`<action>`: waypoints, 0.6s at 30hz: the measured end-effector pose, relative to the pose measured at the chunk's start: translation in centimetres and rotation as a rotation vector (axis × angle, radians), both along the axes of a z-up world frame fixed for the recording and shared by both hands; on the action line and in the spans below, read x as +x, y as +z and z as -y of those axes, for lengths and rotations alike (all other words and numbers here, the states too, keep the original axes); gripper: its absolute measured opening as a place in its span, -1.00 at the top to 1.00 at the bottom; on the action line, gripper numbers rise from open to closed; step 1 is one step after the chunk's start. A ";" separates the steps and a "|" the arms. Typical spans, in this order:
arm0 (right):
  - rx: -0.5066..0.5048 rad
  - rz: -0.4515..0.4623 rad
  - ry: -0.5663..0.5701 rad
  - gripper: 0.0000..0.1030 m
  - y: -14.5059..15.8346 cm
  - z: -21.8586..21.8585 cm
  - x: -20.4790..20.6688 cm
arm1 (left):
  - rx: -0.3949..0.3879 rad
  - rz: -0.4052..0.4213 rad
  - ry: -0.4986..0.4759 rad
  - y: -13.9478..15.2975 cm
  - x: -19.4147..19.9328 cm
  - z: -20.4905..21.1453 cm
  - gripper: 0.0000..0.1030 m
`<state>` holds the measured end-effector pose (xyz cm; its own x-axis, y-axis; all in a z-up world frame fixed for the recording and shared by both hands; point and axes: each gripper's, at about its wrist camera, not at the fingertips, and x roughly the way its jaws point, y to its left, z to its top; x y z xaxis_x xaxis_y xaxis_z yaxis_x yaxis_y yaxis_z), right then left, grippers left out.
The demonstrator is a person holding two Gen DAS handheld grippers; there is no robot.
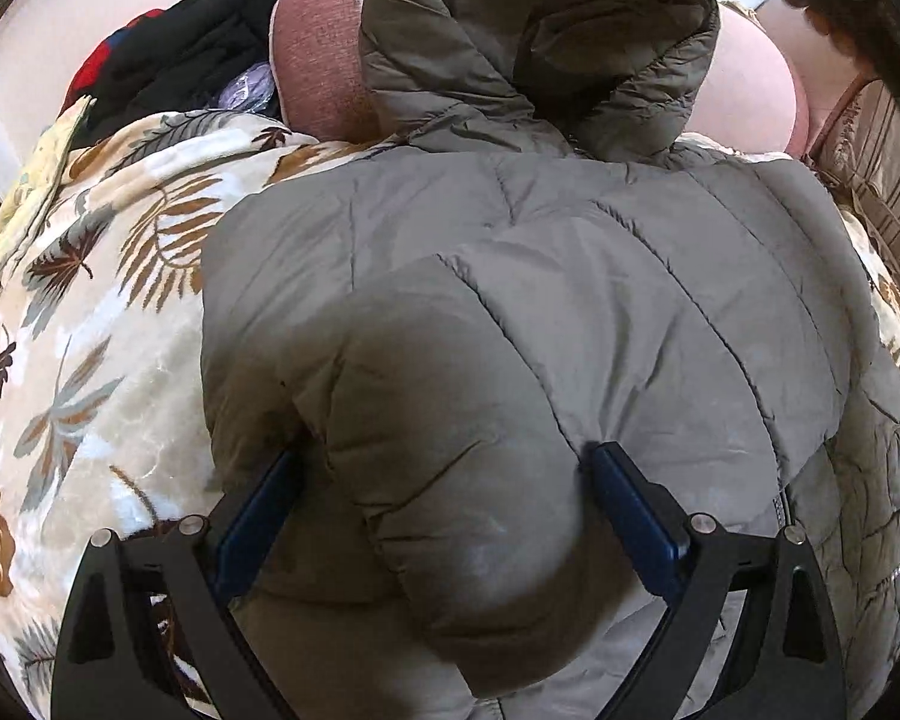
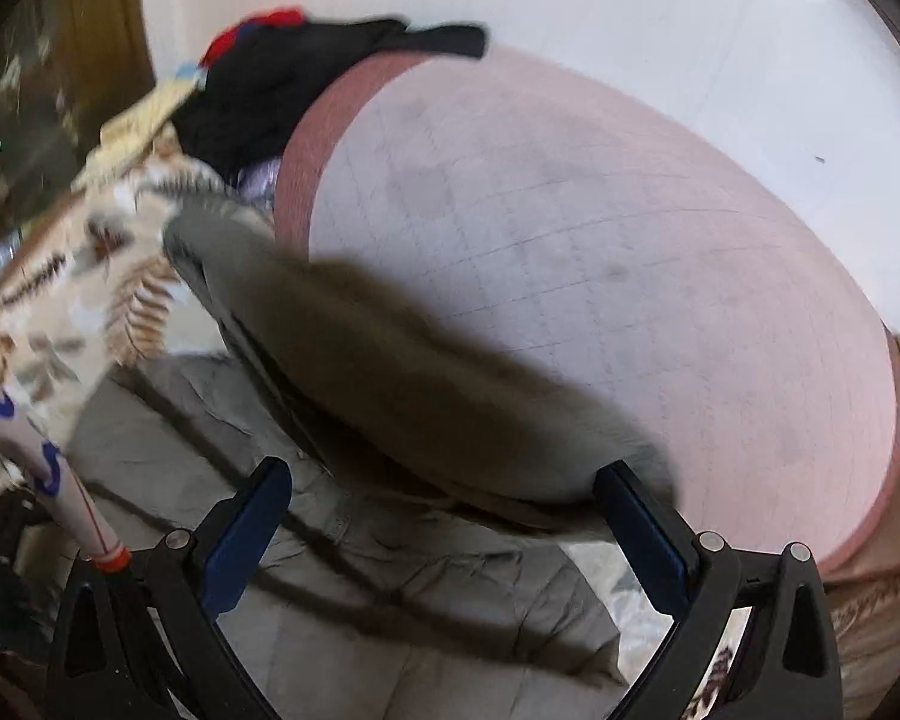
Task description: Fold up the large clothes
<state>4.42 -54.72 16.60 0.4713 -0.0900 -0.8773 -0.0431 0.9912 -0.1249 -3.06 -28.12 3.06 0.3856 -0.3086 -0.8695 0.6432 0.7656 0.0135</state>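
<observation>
Puffer jacket (image 1: 510, 276) spread over leaf-print blanket (image 1: 90, 312), hood (image 1: 540, 42) against pink headboard (image 2: 570, 240). Left gripper (image 1: 444, 468) spread around sleeve bulge; right gripper (image 2: 444, 480) released. Black clothes (image 1: 198, 54) piled at bed's far-left corner.

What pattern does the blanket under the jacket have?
Brown and grey leaves on cream blanket; left wrist view.

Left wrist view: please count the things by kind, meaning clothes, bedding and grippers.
Clothes: 2, grey jacket and black garment
Bedding: 2, leaf blanket and pink headboard
Grippers: 1, left gripper
Total: 5
</observation>
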 end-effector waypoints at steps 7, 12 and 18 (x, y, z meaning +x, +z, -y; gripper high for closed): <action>-0.006 0.000 -0.014 0.73 -1.9 -0.6 -2.4 | -0.043 -0.024 0.023 1.4 -0.4 -0.7 -0.87; 0.030 0.058 -0.032 0.84 -0.4 -0.7 -6.4 | -0.069 0.003 0.026 4.1 -1.8 -1.6 -0.87; 0.059 0.068 0.054 0.89 0.7 -3.2 -13.2 | -0.096 0.054 0.038 8.0 -3.9 -2.7 -0.87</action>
